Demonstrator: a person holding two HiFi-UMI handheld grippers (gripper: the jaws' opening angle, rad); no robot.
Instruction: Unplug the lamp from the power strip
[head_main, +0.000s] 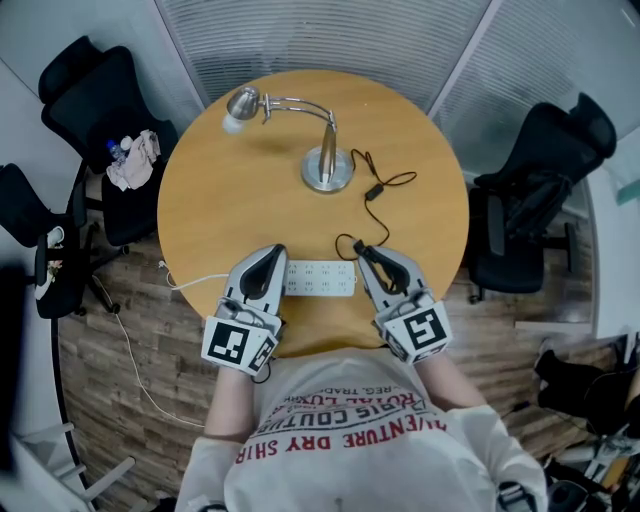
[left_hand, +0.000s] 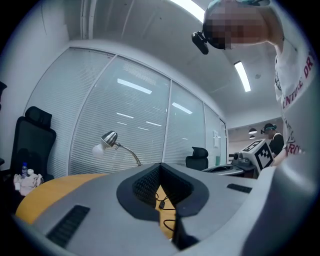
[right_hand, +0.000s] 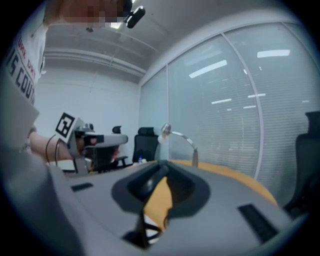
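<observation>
Lying flat at the near edge of the round wooden table (head_main: 220, 200), the white power strip (head_main: 320, 278) sits between the two grippers, its white cable (head_main: 200, 283) trailing off the left side. The silver lamp (head_main: 327, 165) stands upright well beyond it, head bent to the left, and its black cord (head_main: 374, 190) snakes back toward the strip's right end. The right gripper (head_main: 362, 250) points at that corner, its jaws drawn close on a dark, blurred plug (right_hand: 149, 185) at the cord's end; I cannot tell whether the pins are clear of the socket. The left gripper (head_main: 273, 252) hangs over the strip's left end, jaws a little apart with nothing between them, only tabletop and cord showing through the gap. Black office chairs (head_main: 100, 100) stand on either side of the table.
</observation>
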